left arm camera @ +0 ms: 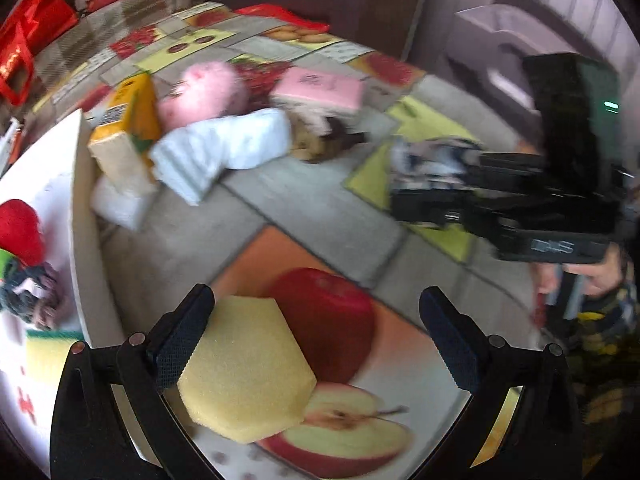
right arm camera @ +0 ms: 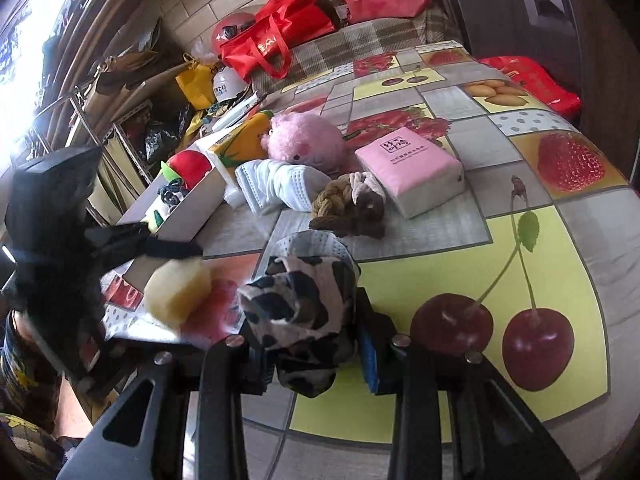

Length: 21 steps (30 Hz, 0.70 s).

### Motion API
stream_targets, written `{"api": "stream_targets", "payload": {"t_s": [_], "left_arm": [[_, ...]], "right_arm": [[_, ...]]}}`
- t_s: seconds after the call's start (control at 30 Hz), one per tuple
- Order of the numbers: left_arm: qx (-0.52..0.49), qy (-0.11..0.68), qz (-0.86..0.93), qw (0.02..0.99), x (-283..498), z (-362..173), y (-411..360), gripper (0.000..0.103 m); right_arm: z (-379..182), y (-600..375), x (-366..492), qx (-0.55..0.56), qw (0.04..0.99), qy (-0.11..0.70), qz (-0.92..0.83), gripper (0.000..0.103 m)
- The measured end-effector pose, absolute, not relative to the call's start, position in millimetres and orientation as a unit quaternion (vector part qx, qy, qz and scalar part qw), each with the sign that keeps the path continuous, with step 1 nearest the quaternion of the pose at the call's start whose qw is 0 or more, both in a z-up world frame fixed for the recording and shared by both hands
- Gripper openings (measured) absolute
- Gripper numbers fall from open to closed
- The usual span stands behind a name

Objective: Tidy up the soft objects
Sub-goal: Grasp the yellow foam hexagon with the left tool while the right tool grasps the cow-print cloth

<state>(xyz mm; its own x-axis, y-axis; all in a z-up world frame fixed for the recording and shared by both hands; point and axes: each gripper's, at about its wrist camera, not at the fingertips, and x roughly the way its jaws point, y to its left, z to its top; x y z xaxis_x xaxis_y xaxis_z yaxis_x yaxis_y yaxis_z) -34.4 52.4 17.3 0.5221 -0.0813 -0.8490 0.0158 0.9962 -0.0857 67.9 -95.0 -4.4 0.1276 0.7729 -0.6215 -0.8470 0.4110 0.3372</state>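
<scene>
A yellow hexagonal sponge [left arm camera: 248, 368] lies on the fruit-print tablecloth [left arm camera: 320, 216]. It sits between the wide-apart jaws of my left gripper [left arm camera: 316, 302], against the left pad, and the right pad stands well clear of it. The right wrist view shows the same sponge [right arm camera: 178, 292] under the left gripper [right arm camera: 168, 250], beside a white box [right arm camera: 192, 208]. My right gripper [right arm camera: 308, 320] is shut on a black-and-white patterned cloth [right arm camera: 304, 304], held just above the table. In the left wrist view that cloth [left arm camera: 432, 160] hangs from the right gripper [left arm camera: 400, 184].
The white box [left arm camera: 78, 200] holds a red plush [right arm camera: 192, 164], a dark rope and a sponge. Behind lie a pink plush [right arm camera: 304, 140], a pink tissue pack [right arm camera: 412, 168], white folded cloths [right arm camera: 280, 184], a braided rope toy [right arm camera: 348, 208] and a yellow pack [right arm camera: 240, 140]. Red bags [right arm camera: 276, 40] sit beyond the table.
</scene>
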Motion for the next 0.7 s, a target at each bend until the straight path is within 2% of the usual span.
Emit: {"api": "stream_targets", "payload": {"t_s": [0.1,0.3,0.7], "left_arm": [[-0.046,0.472,-0.053,0.879,-44.3,25.2,41.5,0.103],[-0.008,0.428,-0.026,0.903,-66.3,53.0,46.9,0.103],[0.034,0.474,-0.033,0.879,-57.8,17.8,32.8,0.102]], "right_arm": [[-4.6,-95.2,68.2,-0.05,0.749,0.379,0.54,0.034],[-5.0,-94.9,69.2,-0.049,0.749,0.379,0.541,0.034],[-5.3,-95.1,69.8,-0.044,0.748,0.381,0.542,0.034]]}}
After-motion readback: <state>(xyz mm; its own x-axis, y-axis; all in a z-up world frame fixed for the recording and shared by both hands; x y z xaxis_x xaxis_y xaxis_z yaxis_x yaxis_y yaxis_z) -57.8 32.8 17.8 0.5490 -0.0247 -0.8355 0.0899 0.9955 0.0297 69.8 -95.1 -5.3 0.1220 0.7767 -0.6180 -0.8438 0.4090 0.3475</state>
